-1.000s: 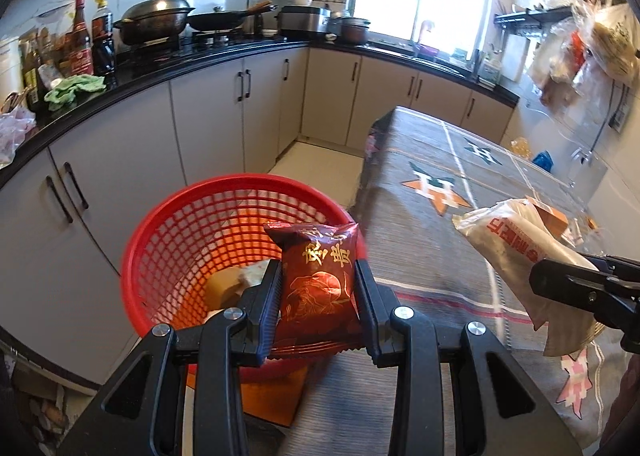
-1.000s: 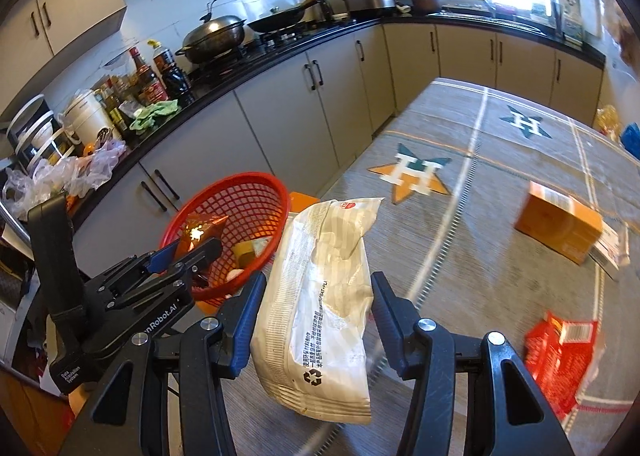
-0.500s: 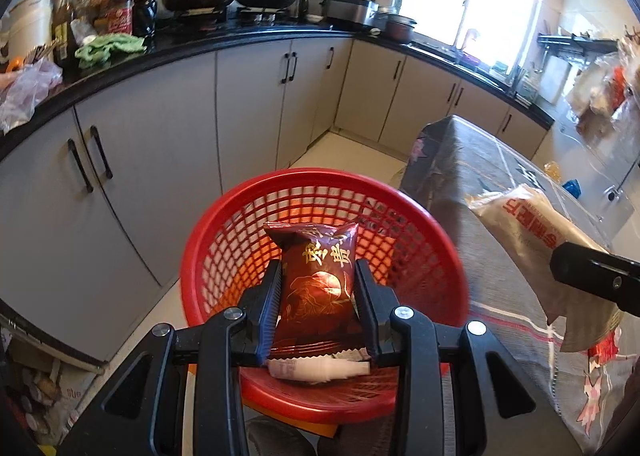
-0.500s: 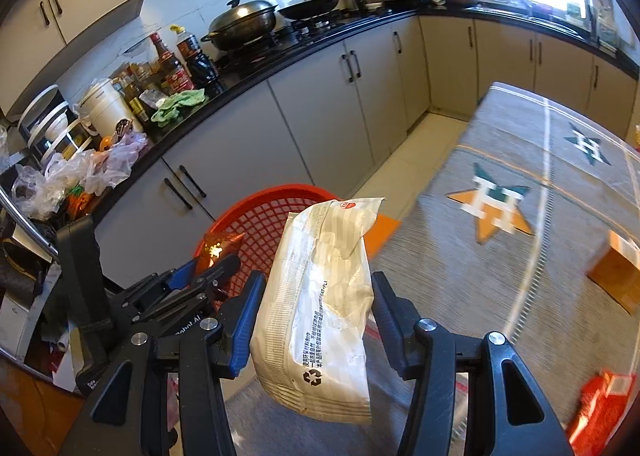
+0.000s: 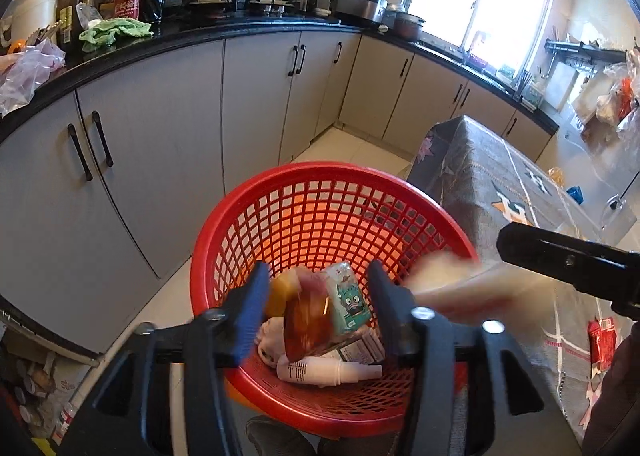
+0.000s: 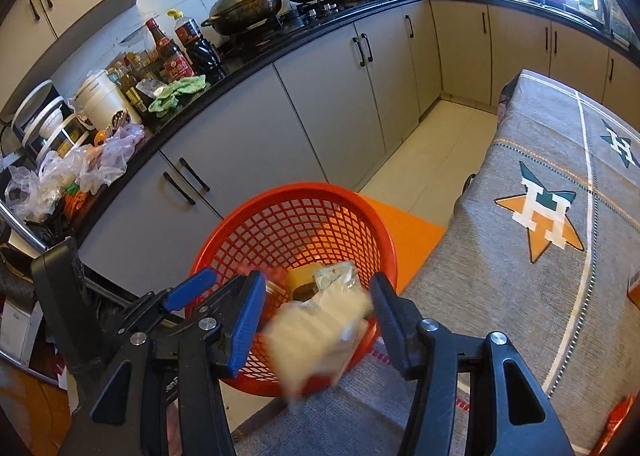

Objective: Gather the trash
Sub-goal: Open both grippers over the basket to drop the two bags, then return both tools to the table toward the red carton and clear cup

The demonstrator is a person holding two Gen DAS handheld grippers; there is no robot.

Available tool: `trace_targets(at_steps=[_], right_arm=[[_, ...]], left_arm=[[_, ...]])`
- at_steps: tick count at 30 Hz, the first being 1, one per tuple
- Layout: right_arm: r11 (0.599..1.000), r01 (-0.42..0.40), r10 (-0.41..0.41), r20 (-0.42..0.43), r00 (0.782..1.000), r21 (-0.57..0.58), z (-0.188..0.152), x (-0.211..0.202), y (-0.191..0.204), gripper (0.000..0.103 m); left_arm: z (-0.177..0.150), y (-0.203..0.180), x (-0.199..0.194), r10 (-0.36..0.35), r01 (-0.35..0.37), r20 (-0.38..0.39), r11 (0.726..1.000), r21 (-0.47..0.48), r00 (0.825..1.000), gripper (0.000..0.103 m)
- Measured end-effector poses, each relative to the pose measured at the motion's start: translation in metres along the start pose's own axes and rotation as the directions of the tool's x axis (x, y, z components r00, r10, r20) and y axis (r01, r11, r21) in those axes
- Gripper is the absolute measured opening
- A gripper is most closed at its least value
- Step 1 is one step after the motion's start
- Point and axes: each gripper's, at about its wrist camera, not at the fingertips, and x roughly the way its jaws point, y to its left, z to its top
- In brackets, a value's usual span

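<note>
A red mesh basket (image 5: 320, 192) stands beside the table and shows in the right wrist view (image 6: 304, 196) too. My left gripper (image 5: 316, 296) is open above it; the dark red snack bag (image 5: 306, 320) is blurred, falling free between the jaws onto a teal carton (image 5: 350, 302) and a white bottle (image 5: 328, 370). My right gripper (image 6: 316, 300) is open at the basket's right rim; the white wrapper (image 6: 316, 336) is blurred, dropping from it, and shows as a pale streak in the left wrist view (image 5: 460, 284).
The grey patterned tablecloth (image 6: 520, 296) covers the table on the right, with a red wrapper (image 5: 600, 340) lying on it. Grey cabinets (image 5: 160, 128) and a black counter with bottles and pans run behind the basket. An orange stool (image 6: 408, 232) sits under the basket.
Both grippers have opened over the basket. The red snack bag and the white wrapper have left the jaws and are falling into the basket. Both grippers have moved closer to the basket.
</note>
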Motion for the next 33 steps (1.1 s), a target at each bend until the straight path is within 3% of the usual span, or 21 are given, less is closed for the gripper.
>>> trace_targets(at_steps=[11,18,25,30,33], right_arm=[[0.999,0.032,-0.035,0.079,0.996,0.04,-0.025,-0.058,-0.023,0.059],[0.99,0.053,-0.066,0.099,0.993,0.131,-0.055,-0.097,-0.065,0.059],[0.968,0.085,-0.125,0.161,0.979,0.236,-0.087,-0.15,-0.121,0.059],[0.929,0.135,-0.216,0.21,0.953,0.345,-0.115,-0.197,-0.174,0.059],[0.901,0.151,-0.261,0.23,0.938,0.407,-0.13,-0.222,-0.202,0.059]], left_arm=[[-0.003,-0.029,-0.027,-0.033,0.032,0.035,0.998,0.048,0.999,0.056],[-0.013,-0.079,-0.039,-0.085,0.081,0.026,0.988,0.135,0.996,0.057],[-0.031,-0.144,-0.038,-0.143,0.147,-0.034,0.958,0.245,0.989,0.057],[-0.045,-0.195,-0.03,-0.242,0.273,-0.139,0.918,0.287,0.96,0.057],[-0.056,-0.231,-0.02,-0.319,0.383,-0.245,0.88,0.283,0.915,0.057]])
